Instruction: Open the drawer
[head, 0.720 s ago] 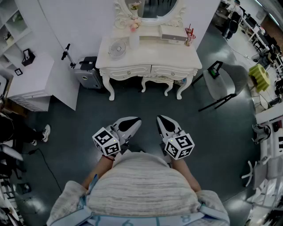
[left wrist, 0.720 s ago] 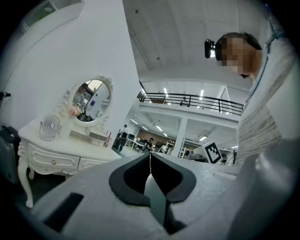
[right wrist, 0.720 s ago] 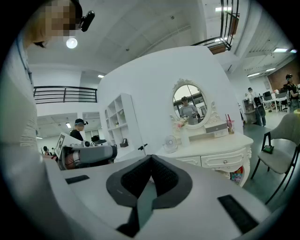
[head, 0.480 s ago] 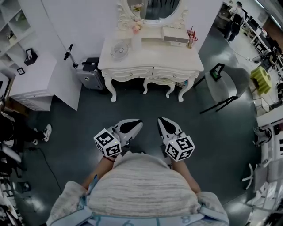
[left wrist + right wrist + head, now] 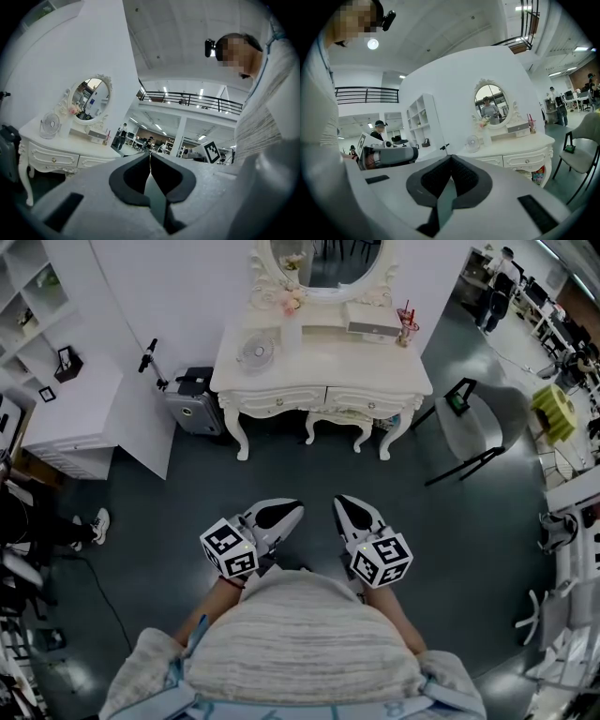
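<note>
We held the left hand-held gripper point(image 5: 286, 512) and the right hand-held gripper point(image 5: 349, 510) side by side close to our body, both pressed fully shut with nothing between the jaws, as each gripper view showed. The drawers sat far across the dark floor point(image 5: 309, 474), well apart from both grippers. They lay in the front of a white vanity point(image 5: 230, 413), just under its tabletop point(image 5: 319, 357), with a left drawer point(image 5: 275, 396) and a right drawer point(image 5: 366, 401). Each carried one small round knob point(image 5: 527, 161) at the middle of its front, and we judged that knob the only place to take hold, since the carved fronts offered no lip or edge. We expected a shallow drawer like this to be light and stiff and to slide with little force. The knob looked small and smooth, so a shallow pinch could slip off. We reckoned the jaws would first have to part, then close squarely across the knob, followed by a level pull straight toward the near side. The vanity stood on slender legs, and a fan point(image 5: 253, 352) stood on the tabletop, so a hard tug might rock them.
</note>
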`<state>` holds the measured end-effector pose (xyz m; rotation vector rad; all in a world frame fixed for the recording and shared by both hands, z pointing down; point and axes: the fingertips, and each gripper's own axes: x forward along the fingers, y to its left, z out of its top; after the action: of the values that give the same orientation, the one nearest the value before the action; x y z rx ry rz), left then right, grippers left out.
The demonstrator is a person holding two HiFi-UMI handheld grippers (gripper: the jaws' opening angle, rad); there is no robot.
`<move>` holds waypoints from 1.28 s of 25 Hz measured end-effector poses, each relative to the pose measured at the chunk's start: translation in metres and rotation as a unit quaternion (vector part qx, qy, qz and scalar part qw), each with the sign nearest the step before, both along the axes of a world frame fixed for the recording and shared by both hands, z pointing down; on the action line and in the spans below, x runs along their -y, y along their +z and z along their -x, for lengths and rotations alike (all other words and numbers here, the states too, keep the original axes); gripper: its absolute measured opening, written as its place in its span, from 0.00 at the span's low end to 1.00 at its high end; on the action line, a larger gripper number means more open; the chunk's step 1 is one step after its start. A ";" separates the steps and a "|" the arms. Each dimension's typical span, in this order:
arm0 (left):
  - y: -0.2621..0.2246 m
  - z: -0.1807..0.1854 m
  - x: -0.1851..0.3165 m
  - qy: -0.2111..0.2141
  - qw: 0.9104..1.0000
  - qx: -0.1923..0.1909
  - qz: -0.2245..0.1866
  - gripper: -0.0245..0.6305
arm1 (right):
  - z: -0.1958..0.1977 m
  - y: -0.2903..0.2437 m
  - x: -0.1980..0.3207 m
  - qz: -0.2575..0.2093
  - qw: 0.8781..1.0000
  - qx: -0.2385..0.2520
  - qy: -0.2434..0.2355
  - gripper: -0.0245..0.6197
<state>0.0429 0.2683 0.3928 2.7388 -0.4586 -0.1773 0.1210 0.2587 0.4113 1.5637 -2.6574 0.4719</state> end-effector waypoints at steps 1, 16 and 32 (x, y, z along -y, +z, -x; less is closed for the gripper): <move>0.000 0.000 -0.001 0.000 1.000 -0.001 0.000 0.06 | 0.001 -0.001 0.000 -0.001 1.000 -0.001 -0.001 0.05; 0.003 0.000 0.000 -0.011 1.000 0.004 0.003 0.06 | 0.000 -0.003 0.002 -0.008 0.999 0.048 -0.009 0.05; 0.019 -0.010 0.046 -0.021 0.999 0.003 0.032 0.06 | -0.009 0.015 0.047 0.022 0.998 0.057 -0.021 0.05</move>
<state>0.0534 0.2227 0.4118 2.6694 -0.5146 -0.1629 0.1299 0.2116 0.4265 1.5107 -2.7361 0.6305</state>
